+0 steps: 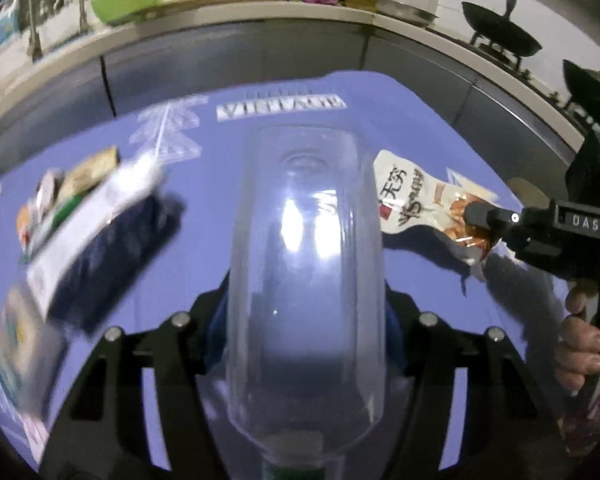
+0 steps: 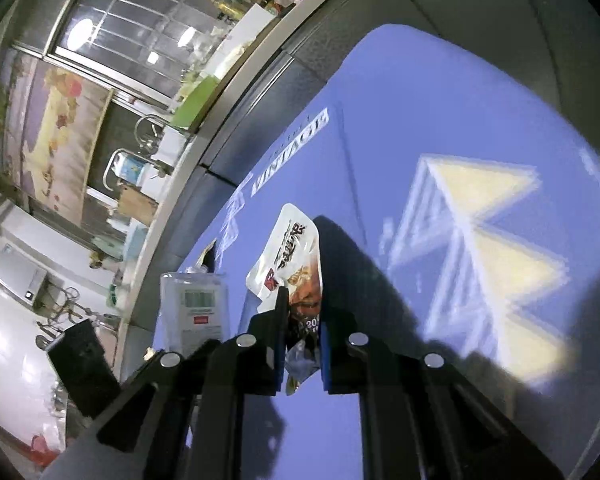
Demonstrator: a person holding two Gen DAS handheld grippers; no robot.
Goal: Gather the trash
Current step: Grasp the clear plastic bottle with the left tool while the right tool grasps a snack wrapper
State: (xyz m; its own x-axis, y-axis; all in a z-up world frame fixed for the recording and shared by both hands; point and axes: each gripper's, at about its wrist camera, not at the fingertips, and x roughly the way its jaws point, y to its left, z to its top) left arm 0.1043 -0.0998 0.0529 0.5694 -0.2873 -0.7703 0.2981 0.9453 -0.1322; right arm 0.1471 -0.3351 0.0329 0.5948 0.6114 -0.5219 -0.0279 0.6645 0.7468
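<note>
Your left gripper (image 1: 306, 320) fingers grasping a clear plastic bottle (image 1: 304, 264) at frame centre, your right gripper (image 2: 302, 336) fingers clenched on a snack wrapper (image 2: 290, 256) over the blue tabletop (image 2: 440, 120), lower centre.

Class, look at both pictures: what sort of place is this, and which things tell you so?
Most likely a home kitchen: a wok on a stove, a tap, and a cluttered countertop.

**Both your grippers are loaded**

Your left gripper (image 1: 306, 320) clamps a clear bottle (image 1: 306, 260) lengthwise. Your right gripper (image 2: 302, 344) pinches a snack wrapper (image 2: 296, 256), apparently firmly; your right hand (image 1: 588, 344) wraps its handle.
</note>
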